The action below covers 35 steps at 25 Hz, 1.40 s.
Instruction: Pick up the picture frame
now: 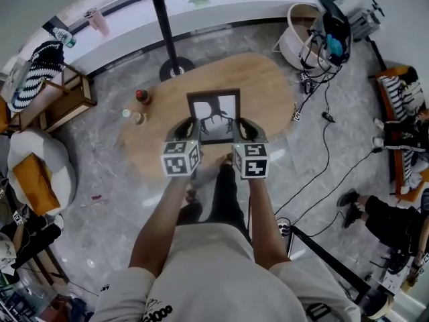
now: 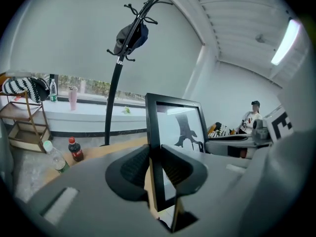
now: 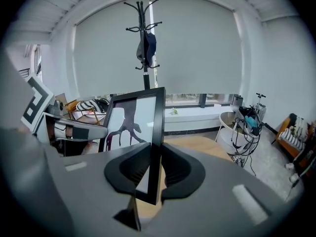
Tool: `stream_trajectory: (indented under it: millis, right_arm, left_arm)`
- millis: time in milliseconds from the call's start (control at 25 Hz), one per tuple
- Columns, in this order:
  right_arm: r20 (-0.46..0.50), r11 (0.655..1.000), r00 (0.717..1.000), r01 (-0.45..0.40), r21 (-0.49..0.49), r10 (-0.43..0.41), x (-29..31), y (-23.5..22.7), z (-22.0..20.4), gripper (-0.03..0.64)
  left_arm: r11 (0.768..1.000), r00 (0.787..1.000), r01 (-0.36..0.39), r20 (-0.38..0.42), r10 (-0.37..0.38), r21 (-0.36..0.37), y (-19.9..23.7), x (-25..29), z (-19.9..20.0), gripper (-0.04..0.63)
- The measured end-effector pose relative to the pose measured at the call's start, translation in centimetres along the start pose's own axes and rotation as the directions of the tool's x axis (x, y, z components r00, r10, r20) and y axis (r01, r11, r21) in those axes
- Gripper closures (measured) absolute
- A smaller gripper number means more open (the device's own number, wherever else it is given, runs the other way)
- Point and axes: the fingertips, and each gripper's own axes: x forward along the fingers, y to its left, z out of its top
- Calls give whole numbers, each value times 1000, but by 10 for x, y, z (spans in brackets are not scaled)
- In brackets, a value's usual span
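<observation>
A black picture frame (image 1: 214, 117) with a dark tree-like print hangs in the air above the oval wooden table (image 1: 268, 86), held between both grippers. My left gripper (image 1: 190, 127) is shut on the frame's left edge (image 2: 154, 147), its pads pressing both faces. The right gripper (image 1: 241, 126) is shut on the frame's right edge (image 3: 157, 147) in the same way. In the right gripper view the frame's front (image 3: 131, 120) faces left toward the other gripper; the left gripper view shows the frame's glass (image 2: 180, 127) with the right gripper behind it.
A cola bottle (image 1: 142, 96) and a clear bottle (image 1: 127, 114) stand at the table's left end. A coat stand (image 1: 164, 25) rises behind the table. A white basket (image 1: 298, 32), cables (image 1: 322, 99) and a seated person (image 1: 395, 220) lie to the right; chairs (image 1: 53, 99) to the left.
</observation>
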Motion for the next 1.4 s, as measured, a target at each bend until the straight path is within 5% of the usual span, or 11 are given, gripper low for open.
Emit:
stream_trajectory:
  millis: [440, 760, 1040, 1400]
  right_arm:
    - [154, 995, 988, 11, -95, 4, -70, 58, 68, 543]
    - [290, 990, 957, 36, -139, 6, -124, 80, 132, 543]
    - [424, 982, 906, 78, -171, 2, -180, 98, 183, 543]
    - [574, 975, 819, 125, -183, 3, -259, 115, 230, 545]
  left_arm:
    - [997, 987, -2, 159, -10, 74, -3, -92, 66, 512]
    - [980, 951, -2, 304, -60, 199, -22, -149, 137, 514]
    - [959, 897, -22, 430, -106, 283, -46, -203, 192, 512]
    - [925, 792, -39, 576, -202, 378, -87, -276, 242, 514]
